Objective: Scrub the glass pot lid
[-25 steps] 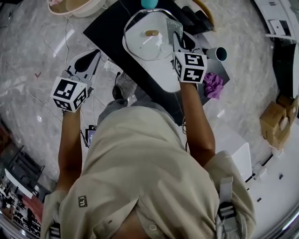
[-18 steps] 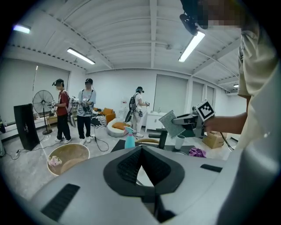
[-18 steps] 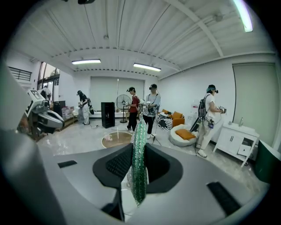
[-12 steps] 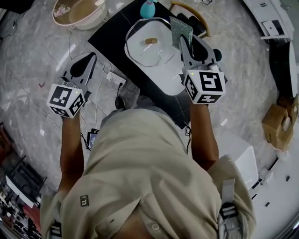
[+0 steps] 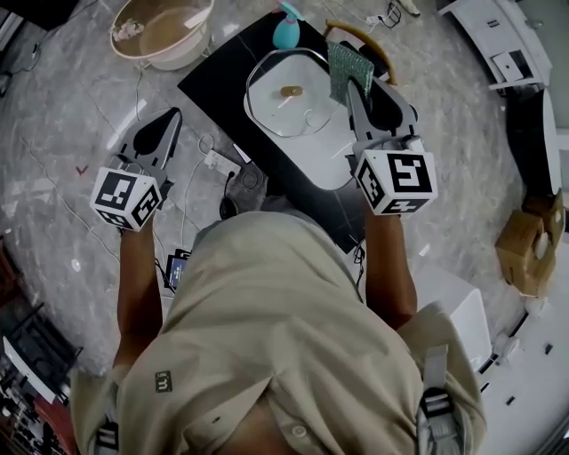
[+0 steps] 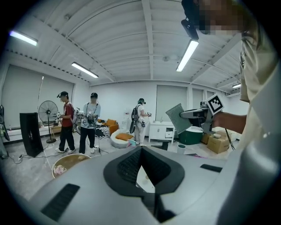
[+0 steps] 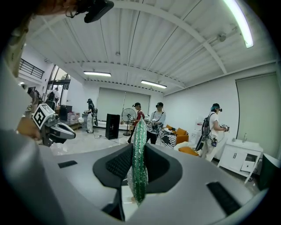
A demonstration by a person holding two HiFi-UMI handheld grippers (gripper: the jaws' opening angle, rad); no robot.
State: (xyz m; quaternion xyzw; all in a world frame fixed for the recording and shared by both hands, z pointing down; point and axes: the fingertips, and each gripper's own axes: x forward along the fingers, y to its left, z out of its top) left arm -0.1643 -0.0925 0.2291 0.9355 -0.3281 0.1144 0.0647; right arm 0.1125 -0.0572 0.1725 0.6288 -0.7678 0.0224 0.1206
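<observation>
Looking down on a black table (image 5: 209, 75) at 12 o'clock. On it, a white board (image 5: 329, 160). On the far end of the board, the glass pot lid (image 5: 276, 111), lying flat in the same spot as a second ago. Off the table at 11 o'clock, down on the floor, a tan bowl (image 5: 164, 27).

At 1 o'clock, the right gripper (image 5: 354, 87), clenched on a green scrub pad (image 5: 347, 69) and holding it up on its edge by the right rim of the lid. A second ago, further in over the lid; now pulled back and lifted up closer. Cannot tell if touching the lid.

At 10 o'clock, the left gripper (image 5: 171, 117), pinched closed at the tips with nothing inside. Out over the floor, well apart from the lid, much as before.

Behind the lid at 12 o'clock, a small blue bottle (image 5: 286, 31).
</observation>
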